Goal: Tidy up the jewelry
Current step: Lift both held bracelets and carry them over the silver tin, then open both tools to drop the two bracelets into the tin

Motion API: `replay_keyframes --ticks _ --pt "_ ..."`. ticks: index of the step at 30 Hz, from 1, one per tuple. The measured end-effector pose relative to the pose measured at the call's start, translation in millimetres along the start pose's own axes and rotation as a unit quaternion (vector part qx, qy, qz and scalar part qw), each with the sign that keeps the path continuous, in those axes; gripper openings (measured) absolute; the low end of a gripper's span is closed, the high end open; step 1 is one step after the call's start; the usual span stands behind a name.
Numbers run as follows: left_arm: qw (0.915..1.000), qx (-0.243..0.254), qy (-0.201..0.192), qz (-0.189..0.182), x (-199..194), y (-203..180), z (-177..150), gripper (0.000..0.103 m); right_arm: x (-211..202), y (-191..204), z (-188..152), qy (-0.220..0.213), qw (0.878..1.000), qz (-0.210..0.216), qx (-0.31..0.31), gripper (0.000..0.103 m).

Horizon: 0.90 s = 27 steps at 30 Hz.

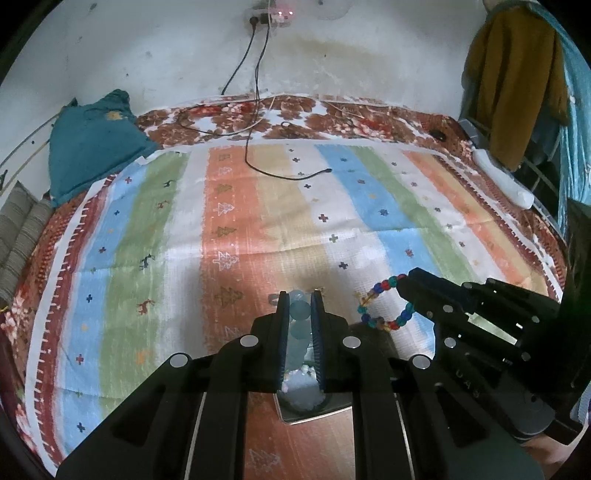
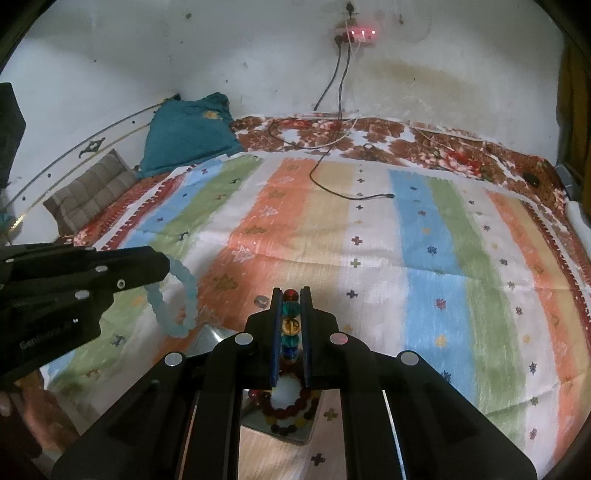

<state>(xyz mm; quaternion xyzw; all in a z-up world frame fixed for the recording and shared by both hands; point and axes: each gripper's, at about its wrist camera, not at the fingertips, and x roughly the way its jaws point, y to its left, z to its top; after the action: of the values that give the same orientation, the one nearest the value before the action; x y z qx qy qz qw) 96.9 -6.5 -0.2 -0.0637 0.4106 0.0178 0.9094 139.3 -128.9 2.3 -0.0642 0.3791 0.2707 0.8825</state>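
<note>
Little readable text. The left gripper (image 2: 168,267), seen from the right wrist view, carries pale grey lettering on the lower side of its black body, starting "Gen", the rest too blurred to read. The right gripper (image 1: 400,286), seen from the left wrist view, has faint raised letters on its black body that look like "UAS"; not sure. The striped cloth (image 1: 229,206) ahead of both grippers has printed signs only: small crosses, tree shapes and deer figures, no words. The wall socket strip (image 2: 356,35) far ahead shows red lights, no legible label.
</note>
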Motion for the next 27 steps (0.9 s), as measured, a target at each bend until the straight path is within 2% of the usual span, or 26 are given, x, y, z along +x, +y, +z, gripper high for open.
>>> replay_keyframes --ticks 8,27 --pt "0.9999 0.004 -0.002 0.009 -12.1 -2.9 -8.1 0.011 -10.1 5.8 -5.8 0.007 1.000 0.004 -0.006 0.010" --pt "0.9999 0.015 -0.006 -0.003 -25.3 -7.6 -25.3 0.011 -26.8 13.2 -20.6 0.023 1.000 0.014 -0.010 0.010"
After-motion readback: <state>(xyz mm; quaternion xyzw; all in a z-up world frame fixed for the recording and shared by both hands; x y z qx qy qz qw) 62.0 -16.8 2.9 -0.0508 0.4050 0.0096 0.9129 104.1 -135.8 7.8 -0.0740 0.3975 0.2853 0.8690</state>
